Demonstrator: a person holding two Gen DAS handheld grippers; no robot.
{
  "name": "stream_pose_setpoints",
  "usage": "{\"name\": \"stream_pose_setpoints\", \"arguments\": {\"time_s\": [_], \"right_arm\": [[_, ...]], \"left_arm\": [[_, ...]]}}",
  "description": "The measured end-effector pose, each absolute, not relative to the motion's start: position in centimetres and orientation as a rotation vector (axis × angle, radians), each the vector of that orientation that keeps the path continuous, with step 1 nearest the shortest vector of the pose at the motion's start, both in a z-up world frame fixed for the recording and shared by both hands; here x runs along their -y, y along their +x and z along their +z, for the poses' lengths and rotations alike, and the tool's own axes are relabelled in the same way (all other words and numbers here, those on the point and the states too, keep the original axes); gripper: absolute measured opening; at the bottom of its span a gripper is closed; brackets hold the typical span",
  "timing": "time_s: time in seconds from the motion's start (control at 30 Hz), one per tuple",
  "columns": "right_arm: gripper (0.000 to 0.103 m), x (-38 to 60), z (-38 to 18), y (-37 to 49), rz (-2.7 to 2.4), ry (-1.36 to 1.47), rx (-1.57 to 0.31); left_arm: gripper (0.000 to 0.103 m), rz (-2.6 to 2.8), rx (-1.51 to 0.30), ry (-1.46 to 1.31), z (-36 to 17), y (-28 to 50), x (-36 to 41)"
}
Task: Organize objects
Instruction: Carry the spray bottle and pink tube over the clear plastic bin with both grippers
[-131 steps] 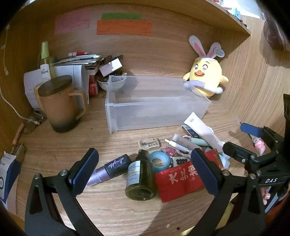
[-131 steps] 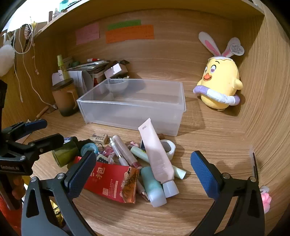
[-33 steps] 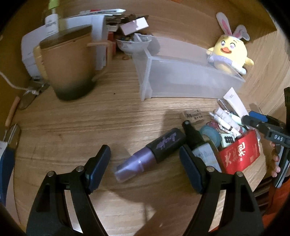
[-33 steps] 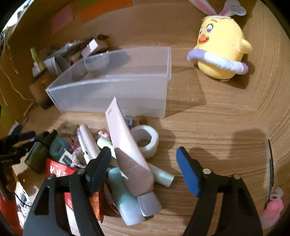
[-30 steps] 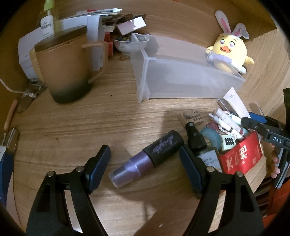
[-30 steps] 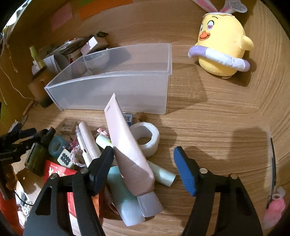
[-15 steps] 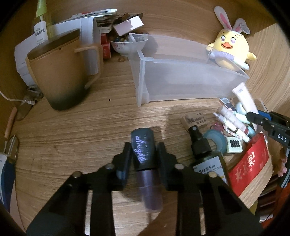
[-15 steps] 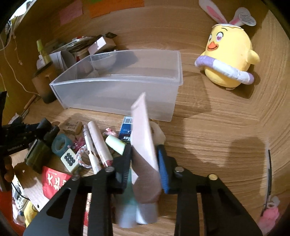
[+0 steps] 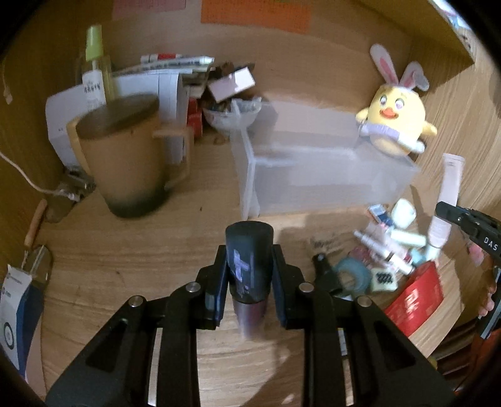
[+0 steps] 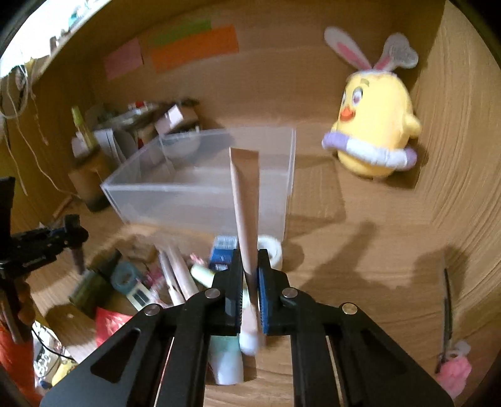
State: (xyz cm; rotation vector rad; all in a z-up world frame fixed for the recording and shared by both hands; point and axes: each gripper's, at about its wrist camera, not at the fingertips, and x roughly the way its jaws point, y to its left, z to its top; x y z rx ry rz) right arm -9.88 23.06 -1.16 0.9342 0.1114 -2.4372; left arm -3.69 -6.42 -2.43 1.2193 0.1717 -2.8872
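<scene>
Two grips are loaded: left of the bin (image 9: 325, 178), the left gripper (image 9: 249, 275) clamps the spray bottle (image 9: 249, 269); in front, the right gripper (image 10: 250, 283) pinches the pink tube (image 10: 245, 200) — a soft tube could slip from that narrow pinch.

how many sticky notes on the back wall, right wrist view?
3, in one cluster at upper left: a pink note furthest left, a green note higher up, and an orange note just below the green one. None looks hidden.
</scene>
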Motion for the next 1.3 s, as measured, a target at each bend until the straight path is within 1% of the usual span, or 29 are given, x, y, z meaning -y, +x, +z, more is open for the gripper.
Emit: {"name": "stream_pose_setpoints", "arguments": {"time_s": [0.5,0.83,1.03,1.3], "right_arm": [[0.007,-22.7,4.4,-10.4,-2.478,0.715,-0.075],[0.007,-21.1,6.3,-12.6,-2.508,0.630,-0.088],[0.007,-19.6,6.0,-14.6,-2.527,0.645,-0.152],[0.007,-18.0,4.1,-17.2,-2.536,0.731,-0.255]], "left_arm": [[0.025,-3.002,-0.195,1.007,3.2,-5.4,4.7],[0.025,-2.999,-0.187,0.901,5.0,-7.8,5.0],[0.025,-2.996,-0.228,0.919,4.9,-10.0,5.7],[0.025,-2.998,-0.206,0.982,3.9,-13.1,5.1]]}}
